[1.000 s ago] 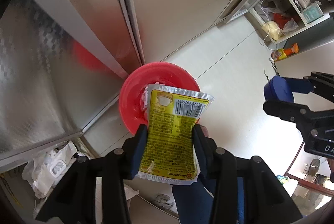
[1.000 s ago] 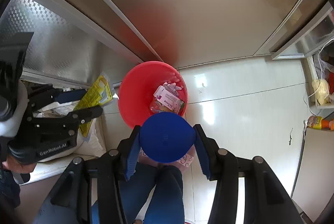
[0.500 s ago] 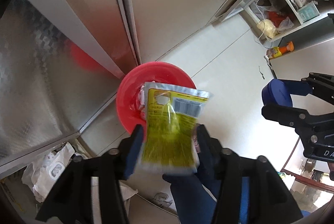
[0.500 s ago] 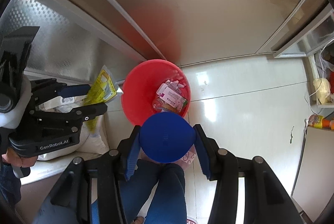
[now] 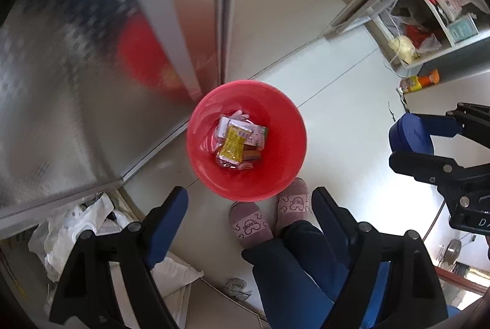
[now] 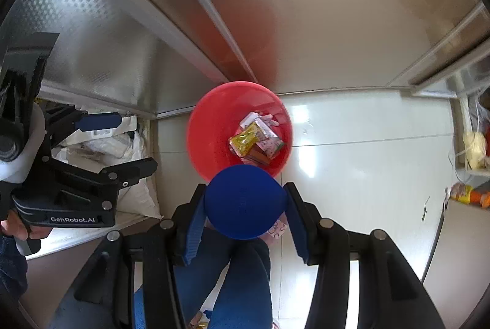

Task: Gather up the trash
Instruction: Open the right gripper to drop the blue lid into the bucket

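Note:
A red bin [image 5: 284, 126] [image 6: 214, 126] stands on the white floor beside a steel cabinet. A yellow packet [image 5: 234, 142] [image 6: 243, 140] lies inside it on top of other wrappers. My left gripper [image 5: 249, 206] [image 6: 131, 142] hangs straight above the bin, its jaws opening wide with nothing between them. My right gripper [image 6: 245, 202] [image 5: 407, 142] is shut on a round blue lid [image 6: 245, 202] [image 5: 412, 136], held near the bin's near rim.
Steel cabinet doors [image 5: 76, 84] rise behind the bin. White plastic bags [image 5: 76, 225] lie at the lower left. The person's pink slippers [image 5: 291, 203] and blue trouser legs stand just before the bin. A shelf with clutter [image 5: 428, 22] and an orange bottle [image 5: 419, 82] sit at right.
The left jaws opened and let go of the yellow packet, which dropped into the red bin. The right gripper still holds the blue lid, shifted slightly over the bin's near rim.

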A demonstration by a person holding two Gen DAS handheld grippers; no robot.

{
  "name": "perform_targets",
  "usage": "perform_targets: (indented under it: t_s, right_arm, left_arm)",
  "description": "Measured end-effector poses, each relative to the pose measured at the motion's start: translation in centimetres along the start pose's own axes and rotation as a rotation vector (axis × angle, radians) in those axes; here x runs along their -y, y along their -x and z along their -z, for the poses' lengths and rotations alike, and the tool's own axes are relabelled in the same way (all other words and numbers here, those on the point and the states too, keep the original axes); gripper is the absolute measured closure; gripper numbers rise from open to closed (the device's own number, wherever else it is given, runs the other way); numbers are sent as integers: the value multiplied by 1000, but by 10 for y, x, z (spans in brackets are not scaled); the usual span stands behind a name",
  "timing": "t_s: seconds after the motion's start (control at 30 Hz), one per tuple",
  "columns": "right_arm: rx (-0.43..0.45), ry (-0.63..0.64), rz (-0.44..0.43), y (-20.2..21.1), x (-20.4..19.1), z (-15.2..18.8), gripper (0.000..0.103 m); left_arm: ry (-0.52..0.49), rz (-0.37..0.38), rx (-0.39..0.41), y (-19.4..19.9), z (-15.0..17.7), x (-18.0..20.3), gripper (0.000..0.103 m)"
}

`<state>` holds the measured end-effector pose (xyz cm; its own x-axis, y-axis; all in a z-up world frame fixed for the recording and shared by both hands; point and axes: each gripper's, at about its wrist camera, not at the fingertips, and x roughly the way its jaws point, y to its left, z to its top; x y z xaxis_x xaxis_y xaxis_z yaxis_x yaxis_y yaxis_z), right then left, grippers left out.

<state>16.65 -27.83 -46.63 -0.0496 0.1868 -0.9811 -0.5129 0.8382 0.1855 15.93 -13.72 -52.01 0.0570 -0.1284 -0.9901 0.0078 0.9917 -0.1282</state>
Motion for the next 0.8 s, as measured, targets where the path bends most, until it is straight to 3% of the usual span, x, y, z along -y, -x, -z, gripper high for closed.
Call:
perform_targets:
  t_s: [0.37, 0.73, 0.77, 0.8]
  right_arm:
    - [-33, 108, -31, -26, -36, -14, 56]
    - [-63, 169, -27, -37, -49, -21, 56]
    - [-77, 166, -26, -39, -49, -22, 55]
    - [-84, 160, -28, -40, -49, -21, 43]
  left_arm:
    - [160, -40, 1, 1, 25, -41, 20]
    - [222, -41, 3, 3, 38, -56, 20]
    - [223, -42, -2, 2, 38, -56, 20]
    - [223, -37, -5, 3, 37, -55, 20]
